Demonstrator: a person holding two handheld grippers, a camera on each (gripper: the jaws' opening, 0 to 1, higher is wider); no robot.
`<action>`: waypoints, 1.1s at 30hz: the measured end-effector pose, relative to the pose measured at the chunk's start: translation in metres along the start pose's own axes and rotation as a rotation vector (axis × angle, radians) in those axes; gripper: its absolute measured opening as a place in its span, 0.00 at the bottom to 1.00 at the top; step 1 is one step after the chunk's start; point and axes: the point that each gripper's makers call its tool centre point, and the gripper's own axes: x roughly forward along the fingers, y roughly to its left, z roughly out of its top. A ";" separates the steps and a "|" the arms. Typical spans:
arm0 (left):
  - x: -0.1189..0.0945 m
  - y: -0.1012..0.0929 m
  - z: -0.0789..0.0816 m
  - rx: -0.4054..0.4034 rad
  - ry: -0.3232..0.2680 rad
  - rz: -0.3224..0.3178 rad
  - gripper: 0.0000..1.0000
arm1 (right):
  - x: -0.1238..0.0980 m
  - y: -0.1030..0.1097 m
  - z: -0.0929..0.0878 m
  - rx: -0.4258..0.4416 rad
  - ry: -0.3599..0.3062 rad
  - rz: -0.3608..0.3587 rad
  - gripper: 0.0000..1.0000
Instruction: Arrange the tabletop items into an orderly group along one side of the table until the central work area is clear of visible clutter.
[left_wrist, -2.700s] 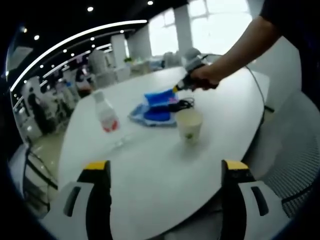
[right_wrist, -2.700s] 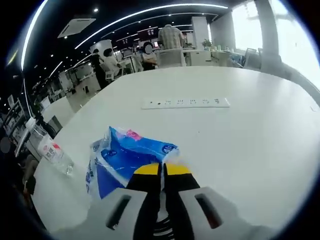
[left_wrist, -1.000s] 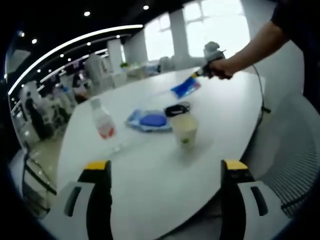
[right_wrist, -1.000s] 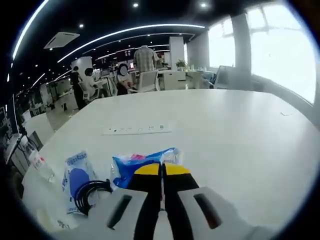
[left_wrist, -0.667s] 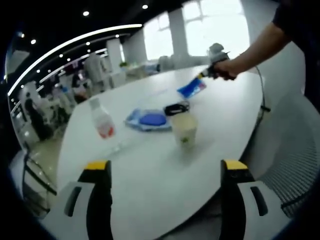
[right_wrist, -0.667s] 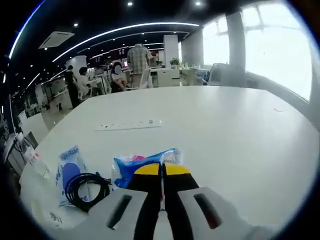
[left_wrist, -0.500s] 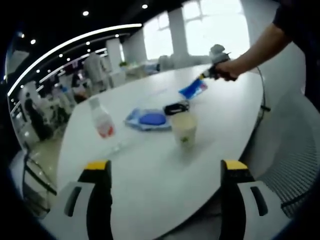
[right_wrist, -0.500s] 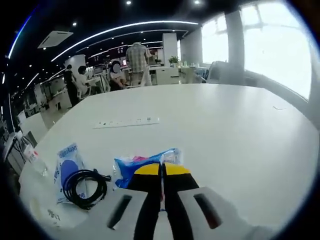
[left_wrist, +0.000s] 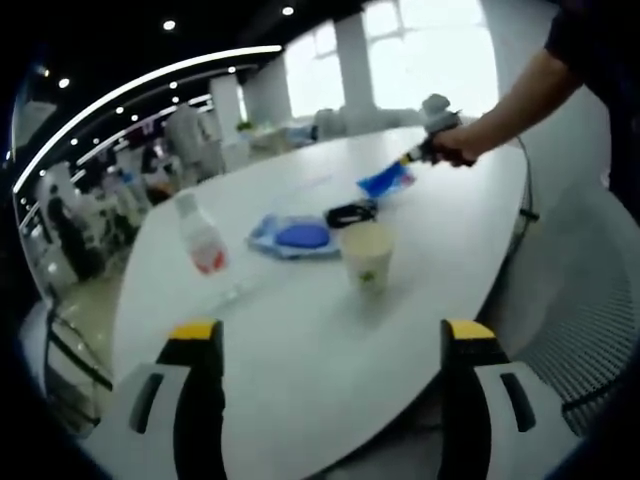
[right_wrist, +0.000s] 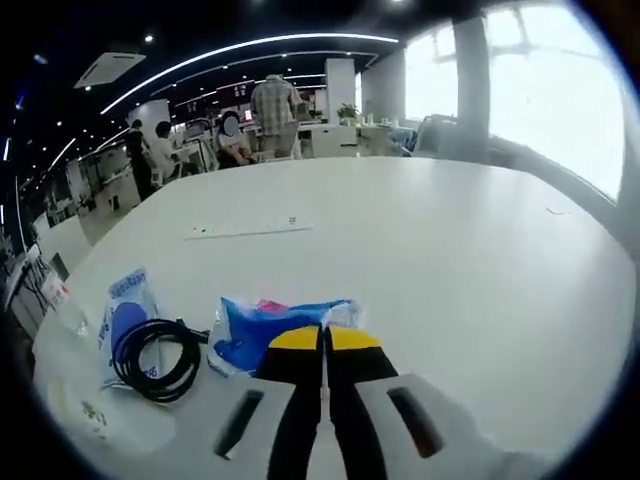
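Observation:
My right gripper (right_wrist: 322, 345) is shut on the edge of a blue tissue pack (right_wrist: 270, 335), which lies low against the white table (right_wrist: 450, 250). In the left gripper view the same pack (left_wrist: 385, 181) sits at the far side, pinched by the right gripper (left_wrist: 408, 158) in a person's hand. A black cable coil (right_wrist: 155, 360) lies on a blue packet (right_wrist: 125, 315) to the pack's left. A paper cup (left_wrist: 367, 255), the coil (left_wrist: 350, 212), the blue packet (left_wrist: 290, 235) and a clear bottle (left_wrist: 200, 235) stand mid-table. My left gripper (left_wrist: 330, 335) hangs open over the near edge.
A white power strip (right_wrist: 245, 229) lies farther along the table. The cup (right_wrist: 90, 415) and bottle (right_wrist: 55, 295) show at the far left of the right gripper view. A mesh chair (left_wrist: 590, 300) stands right of the table. People and desks fill the office behind.
My right gripper lifted the blue tissue pack off the blue packet, carried it away from the cluster and lowered it to the table. The left gripper stayed put.

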 end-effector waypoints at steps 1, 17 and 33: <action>0.000 0.000 0.000 0.000 -0.001 0.000 0.86 | 0.000 -0.001 -0.003 -0.003 0.006 0.001 0.00; -0.001 0.000 0.001 0.001 0.002 0.001 0.85 | 0.002 -0.009 -0.034 -0.003 0.107 0.017 0.02; -0.002 0.002 0.004 0.002 -0.016 0.008 0.86 | -0.011 0.008 -0.021 -0.063 0.051 0.129 0.36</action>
